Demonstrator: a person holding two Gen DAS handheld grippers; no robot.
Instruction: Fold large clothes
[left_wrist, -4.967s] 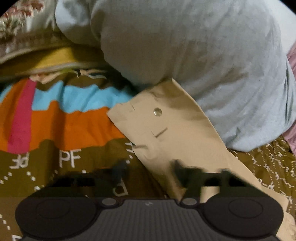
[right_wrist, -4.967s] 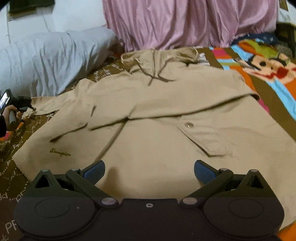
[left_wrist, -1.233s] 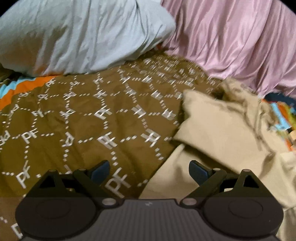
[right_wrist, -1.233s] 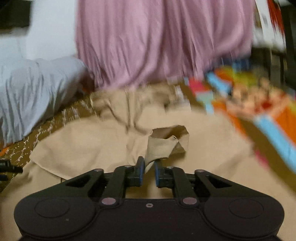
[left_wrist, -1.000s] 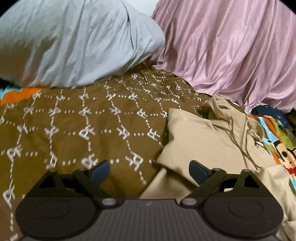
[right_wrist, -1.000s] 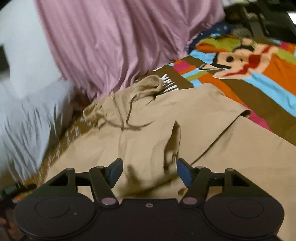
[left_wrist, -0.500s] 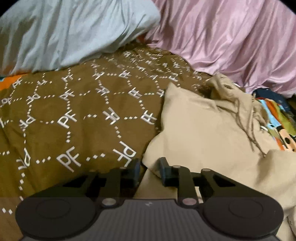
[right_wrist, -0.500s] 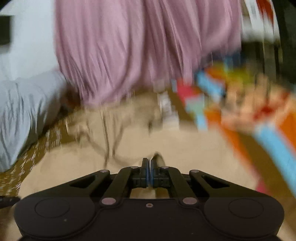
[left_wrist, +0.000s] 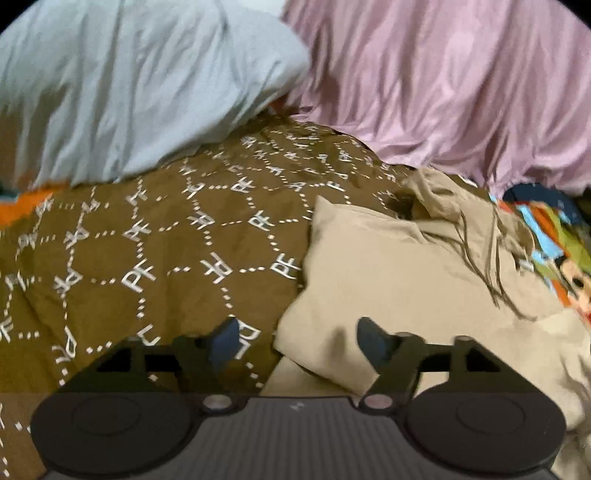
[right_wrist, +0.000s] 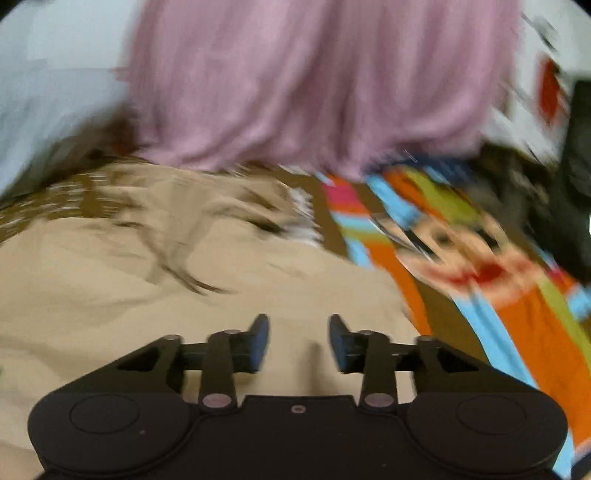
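- the beige jacket lies on the bed, both sides folded in.
- left tool, spread, hovers at the folded edge; best to pinch both layers.
- right tool, spread, holds nothing.

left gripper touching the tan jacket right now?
Cannot tell. In the left wrist view the left gripper is open over the folded edge of the tan jacket; blur hides whether its fingers touch.
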